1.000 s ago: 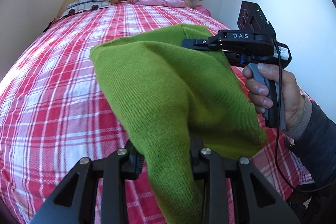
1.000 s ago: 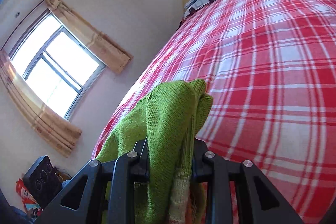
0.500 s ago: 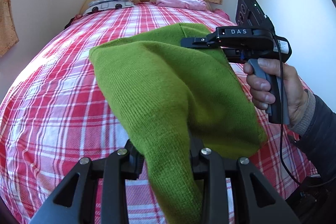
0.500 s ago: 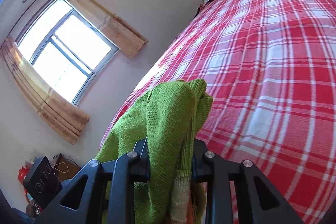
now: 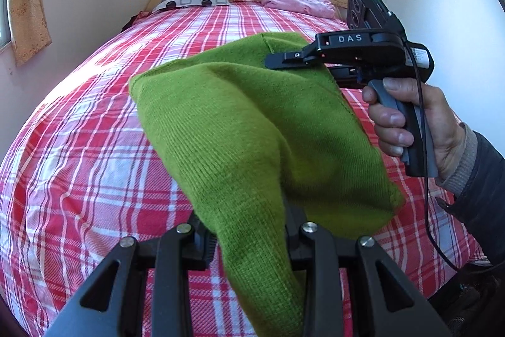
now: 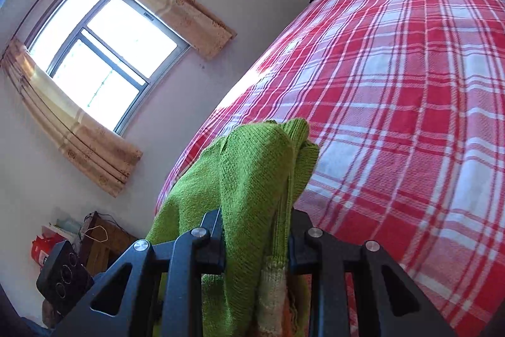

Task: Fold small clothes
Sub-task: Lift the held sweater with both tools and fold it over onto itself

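Both the left gripper (image 5: 249, 239) and right gripper (image 6: 255, 239) pinch the green knitted garment (image 5: 240, 122), held stretched above the red plaid bed (image 5: 94, 128); laying it flat seemingly comes next.

The knit (image 5: 252, 128) hides the left gripper's fingers (image 5: 202, 242) at their tips. The bottom edge cuts off the knit. The right gripper's fingers (image 6: 211, 242) are likewise buried.

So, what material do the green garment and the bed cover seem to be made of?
The green garment looks like a soft knit, perhaps wool or acrylic: fine ribbed rows of stitches show, with a matte, slightly fuzzy surface. The red and white checked bed cover looks like woven cloth, probably cotton: its checks show a flat weave texture, without shine.
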Tool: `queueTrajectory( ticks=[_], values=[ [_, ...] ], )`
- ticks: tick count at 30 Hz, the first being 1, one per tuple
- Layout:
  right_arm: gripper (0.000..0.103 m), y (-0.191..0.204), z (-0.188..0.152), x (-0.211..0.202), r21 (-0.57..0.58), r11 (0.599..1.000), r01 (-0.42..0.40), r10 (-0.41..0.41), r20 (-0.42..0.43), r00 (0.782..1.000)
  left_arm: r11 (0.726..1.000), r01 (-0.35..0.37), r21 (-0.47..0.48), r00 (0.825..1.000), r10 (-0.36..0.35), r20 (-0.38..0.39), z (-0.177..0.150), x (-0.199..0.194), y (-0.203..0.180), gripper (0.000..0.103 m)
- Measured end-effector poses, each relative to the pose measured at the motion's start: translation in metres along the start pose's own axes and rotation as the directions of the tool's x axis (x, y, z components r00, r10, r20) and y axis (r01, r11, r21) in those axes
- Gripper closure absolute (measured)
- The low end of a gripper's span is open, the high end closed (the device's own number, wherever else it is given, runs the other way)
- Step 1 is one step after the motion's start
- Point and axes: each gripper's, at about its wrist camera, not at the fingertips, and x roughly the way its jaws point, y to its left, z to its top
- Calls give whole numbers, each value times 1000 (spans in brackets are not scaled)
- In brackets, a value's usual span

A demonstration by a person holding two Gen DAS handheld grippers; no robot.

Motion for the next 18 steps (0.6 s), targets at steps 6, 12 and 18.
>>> queueTrajectory(
  ticks=[6, 12, 18],
  values=[
    [75, 11, 1, 27, -6, 1000, -13, 13, -35, 999, 999, -23, -27, 1000, 23, -1, -8, -6, 17, 71],
    [75, 17, -1, 59, -16, 1000, -2, 1, -86, 996, 997, -35, -63, 999, 34, -19, -20, -3, 30, 71],
    [75, 15, -2, 75, -18, 1000, 19, -21, -111, 994, 997, -35, -74, 999, 32, -42, -32, 4, 33, 70]
  ],
)
